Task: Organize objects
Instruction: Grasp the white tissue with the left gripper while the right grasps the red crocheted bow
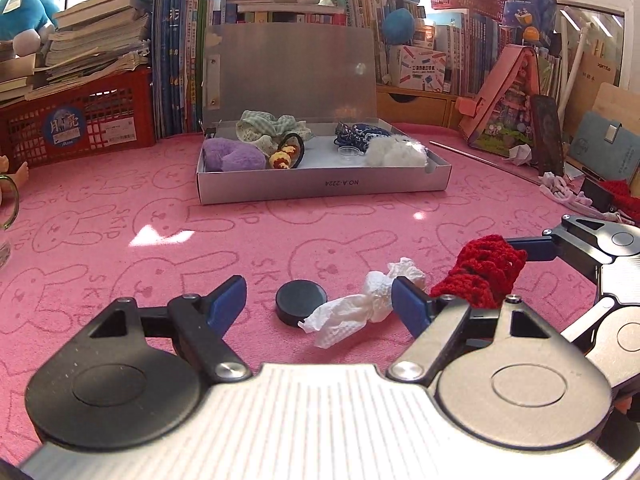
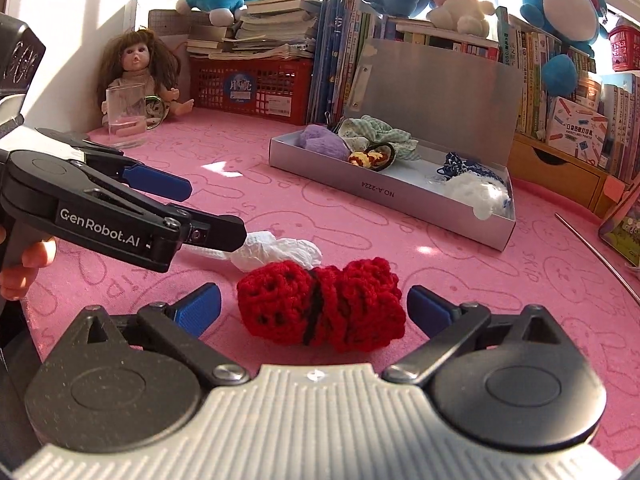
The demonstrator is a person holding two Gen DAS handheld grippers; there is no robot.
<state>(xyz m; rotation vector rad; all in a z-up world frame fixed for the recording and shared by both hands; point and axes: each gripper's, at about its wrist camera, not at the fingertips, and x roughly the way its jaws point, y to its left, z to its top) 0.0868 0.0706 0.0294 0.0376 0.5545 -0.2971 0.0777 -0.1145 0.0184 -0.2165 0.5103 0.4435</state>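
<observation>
Left gripper: fingers spread open around black round cap and crumpled tissue, lower centre.
Right gripper: open, red crochet bundle between the fingers.
Silver box: lid up, centre, farther back.

On my pink rabbit-print table, counted:
- one open silver cardboard box
- one black round puck-shaped lid
- one crumpled white paper tissue
- one red crocheted yarn bundle
- one clear drinking glass
- one brown-haired doll
- one red plastic lattice basket
</observation>
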